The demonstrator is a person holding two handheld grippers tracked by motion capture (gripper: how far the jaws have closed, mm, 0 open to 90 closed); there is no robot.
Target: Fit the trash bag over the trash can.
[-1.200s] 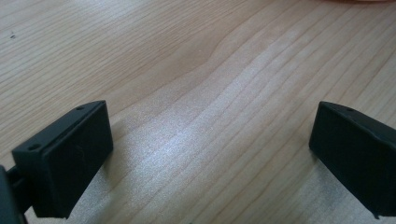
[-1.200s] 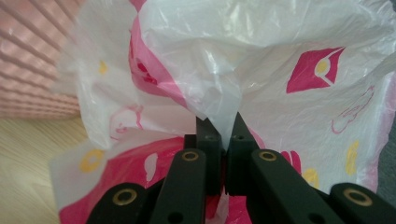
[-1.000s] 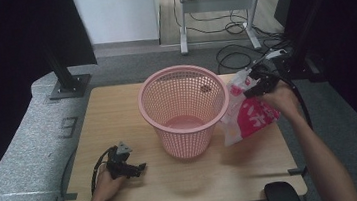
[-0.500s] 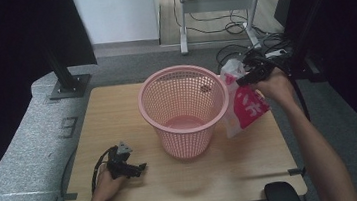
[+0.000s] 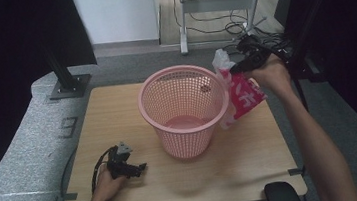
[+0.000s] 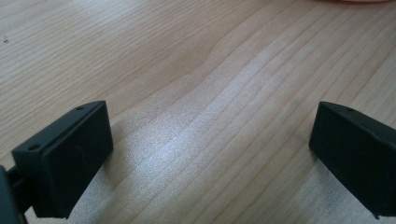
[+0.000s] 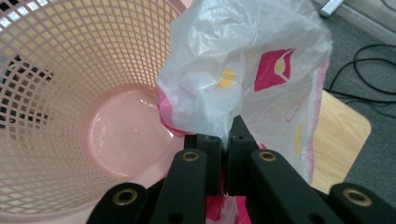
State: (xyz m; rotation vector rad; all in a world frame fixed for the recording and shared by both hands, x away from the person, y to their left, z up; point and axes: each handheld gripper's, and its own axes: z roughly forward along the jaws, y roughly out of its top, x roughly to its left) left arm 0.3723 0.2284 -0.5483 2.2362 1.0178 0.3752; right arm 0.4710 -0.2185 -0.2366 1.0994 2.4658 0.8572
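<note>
My right tongs (image 5: pixel 237 67) clamp the plastic bag (image 5: pixel 240 94) beside the pink basket (image 5: pixel 184 109); my left tongs (image 5: pixel 141 168) rest gaping on the desk (image 5: pixel 253 158).

A wooden table (image 5: pixel 253 158) stands on grey floor (image 5: pixel 15 148); behind it, a white desk frame (image 5: pixel 217 6) and black cables (image 5: pixel 209 27).

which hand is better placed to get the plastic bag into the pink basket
Right. The right gripper is shut on the plastic bag beside the pink basket rim; the left gripper rests open on the table.
</note>
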